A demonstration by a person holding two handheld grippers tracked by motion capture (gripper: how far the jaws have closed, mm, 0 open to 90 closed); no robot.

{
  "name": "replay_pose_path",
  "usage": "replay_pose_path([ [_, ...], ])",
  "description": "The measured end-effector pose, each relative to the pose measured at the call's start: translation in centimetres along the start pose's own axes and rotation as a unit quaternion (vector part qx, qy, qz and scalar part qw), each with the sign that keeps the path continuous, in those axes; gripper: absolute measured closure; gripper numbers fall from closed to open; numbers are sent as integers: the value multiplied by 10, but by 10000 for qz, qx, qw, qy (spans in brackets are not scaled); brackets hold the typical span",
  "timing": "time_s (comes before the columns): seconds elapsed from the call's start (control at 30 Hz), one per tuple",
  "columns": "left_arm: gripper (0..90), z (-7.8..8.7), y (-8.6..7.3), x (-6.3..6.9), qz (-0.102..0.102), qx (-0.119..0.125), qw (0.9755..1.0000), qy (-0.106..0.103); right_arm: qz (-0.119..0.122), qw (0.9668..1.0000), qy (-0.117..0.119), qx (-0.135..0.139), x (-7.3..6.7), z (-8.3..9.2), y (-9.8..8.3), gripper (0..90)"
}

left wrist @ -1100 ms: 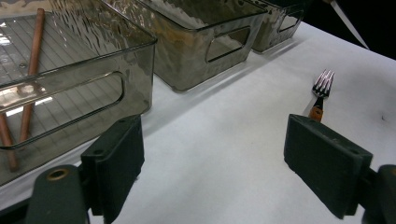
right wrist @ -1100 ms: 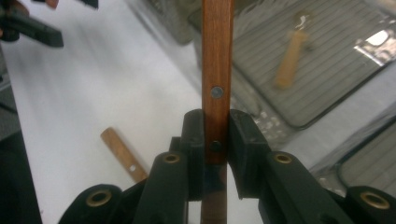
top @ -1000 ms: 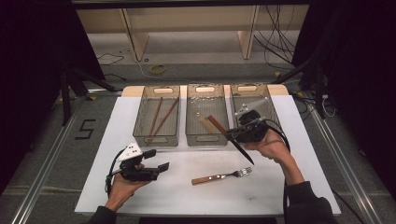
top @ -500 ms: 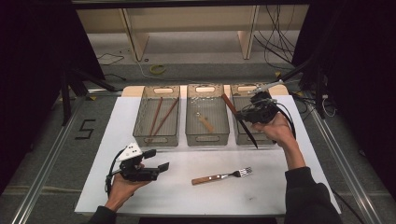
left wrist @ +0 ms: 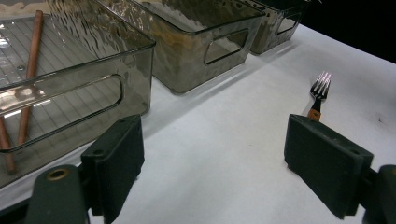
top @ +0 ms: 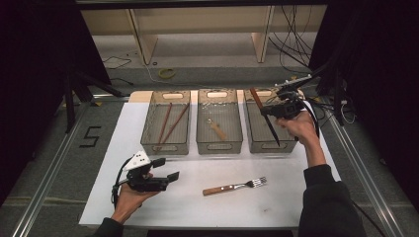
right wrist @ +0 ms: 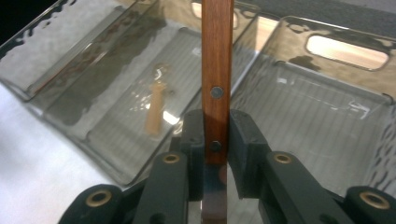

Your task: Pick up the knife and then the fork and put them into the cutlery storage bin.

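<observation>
The right gripper view shows the right hand-held gripper (right wrist: 215,140) clamped on the knife (right wrist: 217,70); the left hand-held gripper (left wrist: 212,163) gapes.

A lab recording bay, not a home.

A white-topped table (top: 296,207) stands between black curtains (top: 34,44), with loose black cables (top: 291,34) on the grey floor, metal floor rails (top: 44,197) and a black tape numeral "5" (top: 90,137).

knife (right wrist: 217,70) hdl red-brown wood; tongs (right wrist: 215,140) blk; bins (top: 219,118) smoky clr; mat (top: 276,197) wht
</observation>
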State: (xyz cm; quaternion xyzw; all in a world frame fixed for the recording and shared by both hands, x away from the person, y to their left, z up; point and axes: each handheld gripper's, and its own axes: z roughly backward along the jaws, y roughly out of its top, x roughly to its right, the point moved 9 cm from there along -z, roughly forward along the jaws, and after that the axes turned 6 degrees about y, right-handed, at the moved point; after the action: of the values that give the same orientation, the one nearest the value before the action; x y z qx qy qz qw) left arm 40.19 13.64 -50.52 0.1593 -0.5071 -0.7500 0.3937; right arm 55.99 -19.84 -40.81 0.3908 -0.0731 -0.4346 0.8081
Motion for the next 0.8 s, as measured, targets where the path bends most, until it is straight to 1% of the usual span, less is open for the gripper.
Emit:
replay_pose_path([
  [0.13,193,1,1,0,22,58,10000,-18,-147,9998,-118,33,10,-3,5,777],
  [0.23,192,1,2,1,17,94,9999,-40,-218,9996,-182,93,15,-5,9,777],
  [0.37,192,2,4,2,13,164,9998,-78,-252,9993,-252,100,18,-9,12,777],
  [0.5,191,3,6,3,99,244,9996,-140,-335,9991,-244,126,22,-13,13,777],
  [0.67,192,3,6,3,85,245,9996,-146,-419,9986,-282,149,26,-17,15,777],
  [0.8,191,3,6,3,94,243,9995,-150,-462,9981,-361,177,29,-20,17,777],
])
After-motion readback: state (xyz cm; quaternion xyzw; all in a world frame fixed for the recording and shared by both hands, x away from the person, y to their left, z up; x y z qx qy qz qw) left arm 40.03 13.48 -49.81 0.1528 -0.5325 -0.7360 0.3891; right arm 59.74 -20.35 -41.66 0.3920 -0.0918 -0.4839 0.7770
